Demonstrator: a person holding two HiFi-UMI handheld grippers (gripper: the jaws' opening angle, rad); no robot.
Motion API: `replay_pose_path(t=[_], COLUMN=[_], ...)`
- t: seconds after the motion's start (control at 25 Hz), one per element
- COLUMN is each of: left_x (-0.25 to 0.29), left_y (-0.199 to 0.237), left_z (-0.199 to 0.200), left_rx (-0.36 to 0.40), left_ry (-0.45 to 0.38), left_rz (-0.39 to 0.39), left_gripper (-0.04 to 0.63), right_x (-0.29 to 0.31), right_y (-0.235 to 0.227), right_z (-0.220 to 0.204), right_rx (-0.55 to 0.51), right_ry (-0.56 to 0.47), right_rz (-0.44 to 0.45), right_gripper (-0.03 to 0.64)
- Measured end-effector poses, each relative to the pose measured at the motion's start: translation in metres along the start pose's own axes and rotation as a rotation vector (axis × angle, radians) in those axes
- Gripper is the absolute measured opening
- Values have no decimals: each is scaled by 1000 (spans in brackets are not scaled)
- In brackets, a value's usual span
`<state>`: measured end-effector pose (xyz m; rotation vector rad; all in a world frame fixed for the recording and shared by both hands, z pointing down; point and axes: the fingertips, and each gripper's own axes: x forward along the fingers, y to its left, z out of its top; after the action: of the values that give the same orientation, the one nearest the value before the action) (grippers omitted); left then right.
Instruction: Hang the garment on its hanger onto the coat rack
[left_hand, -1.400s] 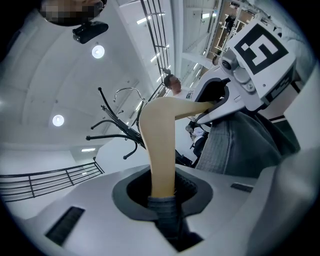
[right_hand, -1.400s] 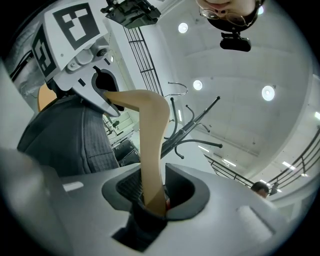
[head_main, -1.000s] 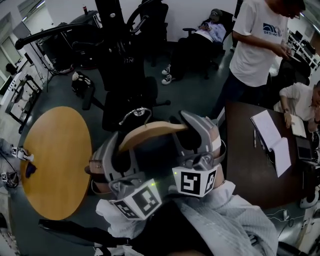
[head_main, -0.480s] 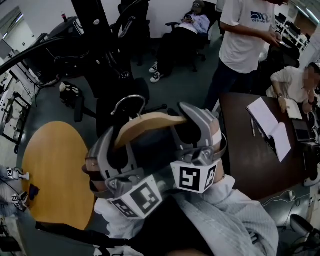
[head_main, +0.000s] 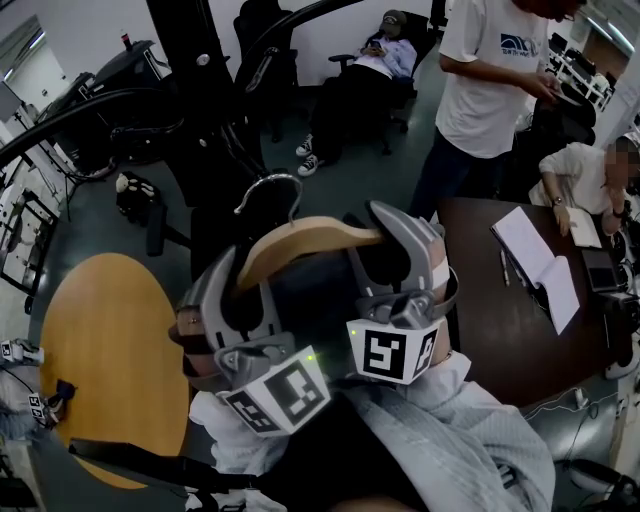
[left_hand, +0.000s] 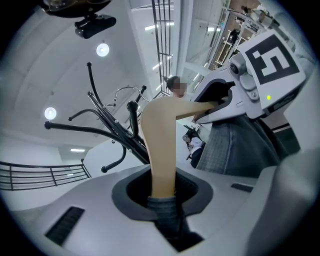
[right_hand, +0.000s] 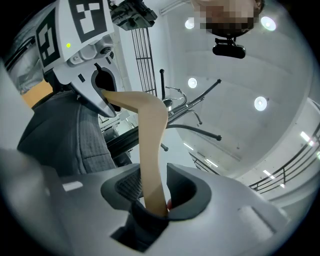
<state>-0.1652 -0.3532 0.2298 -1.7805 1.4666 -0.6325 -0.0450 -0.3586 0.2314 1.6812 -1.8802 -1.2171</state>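
The black coat rack (head_main: 195, 80) stands beyond both pairs of jaws, its curved arms spreading above and ahead of them. A round wooden table (head_main: 110, 350) lies out to the left of the left jaws. A dark desk (head_main: 490, 330) lies to the right of the right jaws, with an open notebook (head_main: 535, 262) on it. A standing person in a white shirt (head_main: 490, 80) is ahead of the right jaws, beside that desk. The dark grey garment (head_main: 305, 295) hangs in the space between the two grippers. Its cloth is bunched over both ends of the hanger and runs down into the throat of each pair of jaws. The wooden hanger (head_main: 300, 240) spans from one pair of jaws to the other and arches up between them. The left gripper (left_hand: 162, 186) is clenched on the hanger's left arm, with wood and cloth pinched between its pads. The right gripper (right_hand: 155, 192) grasps the hanger's right arm. Its jaws have just been opening a little, yet the wood stands between them and meets a pad on either side. The metal hook (head_main: 270, 178) rises from the hanger's middle, ahead of both pairs of jaws. It is near the rack's arms and not yet over one.
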Motion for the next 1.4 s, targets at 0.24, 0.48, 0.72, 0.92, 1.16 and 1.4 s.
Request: replay_pose_path(t=[0.24, 0.48, 0.72, 0.92, 1.16, 1.4], left_x=[21, 43, 59, 66, 71, 70], left_y=[-4, 2, 0, 2, 0, 1], left_z=[0, -14, -36, -61, -69, -69], left_rx=[-15, -23, -23, -17, 12, 37], left_ry=[24, 62, 121, 184, 189, 163], left_rz=[1, 19, 11, 2, 19, 61], left_gripper=[64, 64, 64, 64, 64, 63], right_x=[19, 49, 73, 89, 95, 95], right_y=[-3, 6, 27, 53, 64, 65], right_z=[-13, -17, -25, -26, -32, -33], right_rx=[-3, 2, 33, 71, 98, 98], right_ry=[-9, -39, -44, -47, -43, -50], right_rz=[34, 74, 137, 201, 210, 194], right_gripper=[129, 129, 129, 129, 126, 123])
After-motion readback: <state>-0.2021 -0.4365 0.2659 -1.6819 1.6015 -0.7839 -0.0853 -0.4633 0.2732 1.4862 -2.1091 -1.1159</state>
